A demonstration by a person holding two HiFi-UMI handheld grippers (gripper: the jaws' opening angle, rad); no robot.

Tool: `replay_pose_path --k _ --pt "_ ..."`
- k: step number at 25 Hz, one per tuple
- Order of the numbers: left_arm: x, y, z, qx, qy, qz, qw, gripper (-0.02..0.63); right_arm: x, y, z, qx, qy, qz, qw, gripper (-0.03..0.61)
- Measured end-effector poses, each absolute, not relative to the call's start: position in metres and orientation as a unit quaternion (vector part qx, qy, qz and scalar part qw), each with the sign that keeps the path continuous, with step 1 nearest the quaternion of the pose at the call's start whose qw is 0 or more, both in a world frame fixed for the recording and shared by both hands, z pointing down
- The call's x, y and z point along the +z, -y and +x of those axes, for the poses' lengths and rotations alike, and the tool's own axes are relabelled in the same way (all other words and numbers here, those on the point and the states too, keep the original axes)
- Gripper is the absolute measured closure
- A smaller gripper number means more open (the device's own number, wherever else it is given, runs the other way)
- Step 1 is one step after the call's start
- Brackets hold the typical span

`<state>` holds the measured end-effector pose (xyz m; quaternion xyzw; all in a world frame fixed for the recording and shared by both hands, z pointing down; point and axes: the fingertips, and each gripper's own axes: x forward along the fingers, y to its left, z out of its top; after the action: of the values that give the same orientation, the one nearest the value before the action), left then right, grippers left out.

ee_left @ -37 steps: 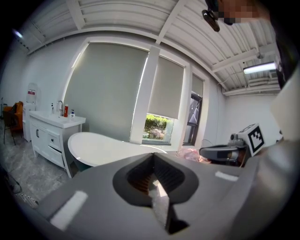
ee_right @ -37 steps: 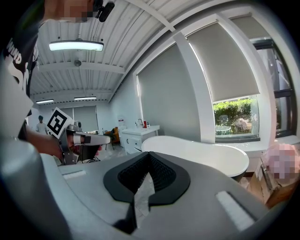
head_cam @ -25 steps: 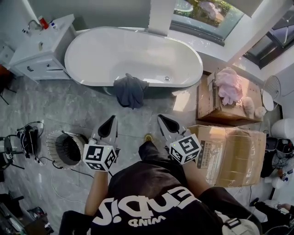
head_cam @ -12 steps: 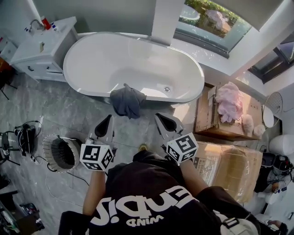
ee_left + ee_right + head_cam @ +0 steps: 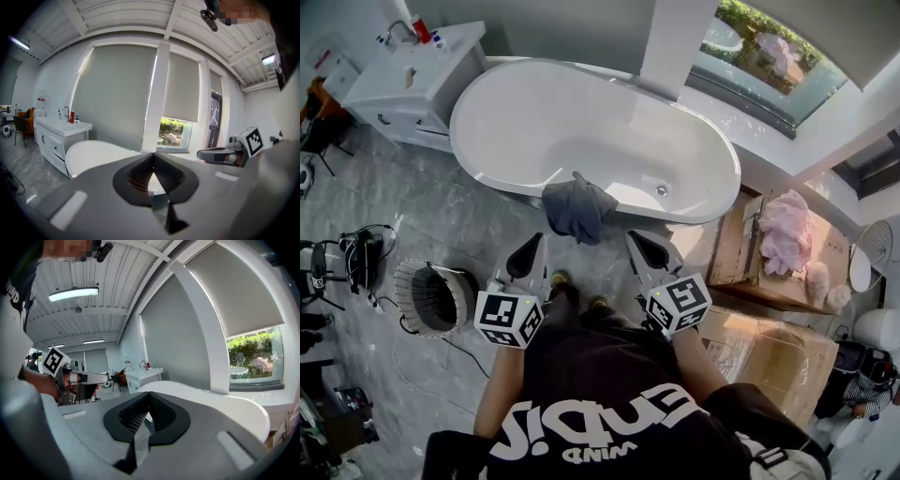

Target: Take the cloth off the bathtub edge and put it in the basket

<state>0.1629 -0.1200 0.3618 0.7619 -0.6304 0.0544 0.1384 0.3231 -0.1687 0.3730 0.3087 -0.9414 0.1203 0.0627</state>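
A dark grey-blue cloth (image 5: 578, 208) hangs over the near rim of the white bathtub (image 5: 534, 122). On the floor to the left stands a round wire basket (image 5: 434, 297). My left gripper (image 5: 528, 255) is shut and empty, a short way in front of the cloth and to its left. My right gripper (image 5: 643, 248) is shut and empty too, short of the tub and right of the cloth. In the left gripper view the jaws (image 5: 153, 154) meet, with the tub (image 5: 93, 154) behind them. The right gripper view shows closed jaws (image 5: 150, 393) and the tub (image 5: 225, 408); the cloth is hidden in both gripper views.
A white vanity with a sink (image 5: 417, 80) stands left of the tub. Cardboard boxes (image 5: 769, 272) with a pink cloth (image 5: 787, 225) on top stand at the right. Cables and dark gear (image 5: 352, 262) lie on the marble floor beyond the basket.
Both grippers have moved forward towards the bathtub and the cloth, keeping side by side and shut. The cloth has not moved on the rim.
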Motion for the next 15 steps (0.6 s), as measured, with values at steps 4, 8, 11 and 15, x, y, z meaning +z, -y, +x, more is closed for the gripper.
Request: replay_pose_path --k 4,8,11,15 --pt "0.364 0.132 0.158 0.053 0.629 0.763 0.139 0.617 0.377 0.180 0.318 0.122 0.941 0.310 0.068 0.569" --pt "0.367 0.148 0.149 0.052 0.625 0.767 0.139 0.617 0.378 0.193 0.311 0.120 0.938 0.317 0.070 0.569" --pt "0.369 0.165 0.140 0.049 0.621 0.770 0.140 0.617 0.379 0.207 0.306 0.119 0.935 0.325 0.072 0.569" --pt "0.369 0.194 0.131 0.048 0.610 0.778 0.139 0.617 0.378 0.229 0.299 0.119 0.931 0.337 0.073 0.569"
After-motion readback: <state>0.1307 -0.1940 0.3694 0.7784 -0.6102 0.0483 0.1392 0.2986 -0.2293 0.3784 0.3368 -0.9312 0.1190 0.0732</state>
